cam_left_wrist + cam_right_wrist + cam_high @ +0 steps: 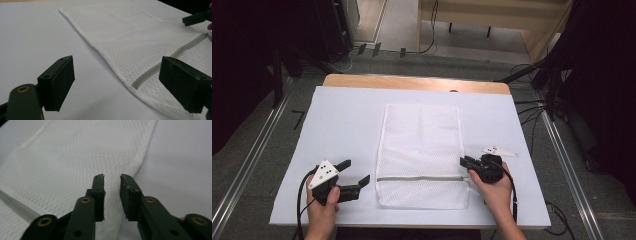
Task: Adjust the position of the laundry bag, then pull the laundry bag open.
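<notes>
The right claw [465, 162] hangs at the right edge of the white mesh laundry bag [419, 150], level with the zipper's [419, 178] right end. Its jaws stand a little apart, and nothing is pinched between them in the right gripper view, where the mesh lies just beyond the tips. The left claw [354, 172] hovers off the bag's left side, jaws wide apart and empty, with the zipper's left end near one jaw in the left gripper view.

The bag lies flat in the middle of the desk [342, 120], its short end toward the near edge, the zipper running across it close to that end. A small white tag [499, 150] rests by the desk's right edge.

By my reading, little is done: the zipper looks closed, the bag seems empty. Gripping the pull and steadying the fabric still lie ahead.
</notes>
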The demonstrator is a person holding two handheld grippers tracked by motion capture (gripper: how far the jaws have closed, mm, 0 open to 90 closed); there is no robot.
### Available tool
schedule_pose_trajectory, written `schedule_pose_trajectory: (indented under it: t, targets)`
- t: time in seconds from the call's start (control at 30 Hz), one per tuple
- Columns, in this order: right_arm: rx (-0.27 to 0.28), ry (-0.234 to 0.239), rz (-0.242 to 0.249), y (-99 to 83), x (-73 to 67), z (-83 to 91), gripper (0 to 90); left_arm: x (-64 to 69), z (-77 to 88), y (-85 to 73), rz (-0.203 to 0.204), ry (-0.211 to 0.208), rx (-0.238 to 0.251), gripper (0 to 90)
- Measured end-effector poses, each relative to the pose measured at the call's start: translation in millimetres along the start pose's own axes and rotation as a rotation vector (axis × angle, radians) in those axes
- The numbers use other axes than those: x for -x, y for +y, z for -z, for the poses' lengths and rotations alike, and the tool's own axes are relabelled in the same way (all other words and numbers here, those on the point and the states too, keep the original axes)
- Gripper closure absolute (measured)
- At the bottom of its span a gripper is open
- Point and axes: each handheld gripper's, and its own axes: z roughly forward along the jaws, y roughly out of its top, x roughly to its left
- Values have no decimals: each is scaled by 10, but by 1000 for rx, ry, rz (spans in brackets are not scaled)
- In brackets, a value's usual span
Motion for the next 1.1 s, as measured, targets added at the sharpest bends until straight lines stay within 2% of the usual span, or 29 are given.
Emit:
schedule_pose_trajectory:
  t: [0.1, 0.2, 0.4, 0.43, 0.6, 0.7, 0.8, 0.93, 0.97, 1.03, 1.07, 1.1]
  targets:
    - [8, 10, -5, -5, 2, 71, 684, -7, 9, -6, 2, -3, 1, 130]
    - [25, 7, -14, -53, 33, 235, 646, 13, 9, -1, 1, -6, 0, 130]
    - [17, 3, -3, -189, 34, 433, 597, 42, -4, -4, -10, -12, -4, 130]
    - [21, 0, 3, -250, 35, 508, 572, 48, -5, -8, -11, -13, -3, 130]
    - [10, 27, 2, -410, 17, 644, 502, 101, -21, -19, -13, -16, -12, 130]
    - [-1, 40, 31, -500, -5, 692, 471, 155, -46, -14, -15, -24, -20, 130]
    - [-9, 54, 37, -559, -10, 714, 464, 227, -95, -10, -9, -34, -27, 130]
    - [-10, 45, 49, -565, -9, 689, 458, 303, -146, 3, 6, -58, -33, 138]
    - [-17, 62, 55, -566, -10, 653, 456, 368, -185, 17, 15, -68, -34, 140]
    - [-20, 66, 54, -568, -14, 637, 455, 404, -207, 26, 20, -78, -35, 144]
    - [-26, 63, 59, -570, -25, 608, 456, 490, -257, 49, 18, -66, -51, 173]
    - [-26, 63, 59, -570, -25, 608, 456, 490, -257, 49, 18, -66, -51, 208]
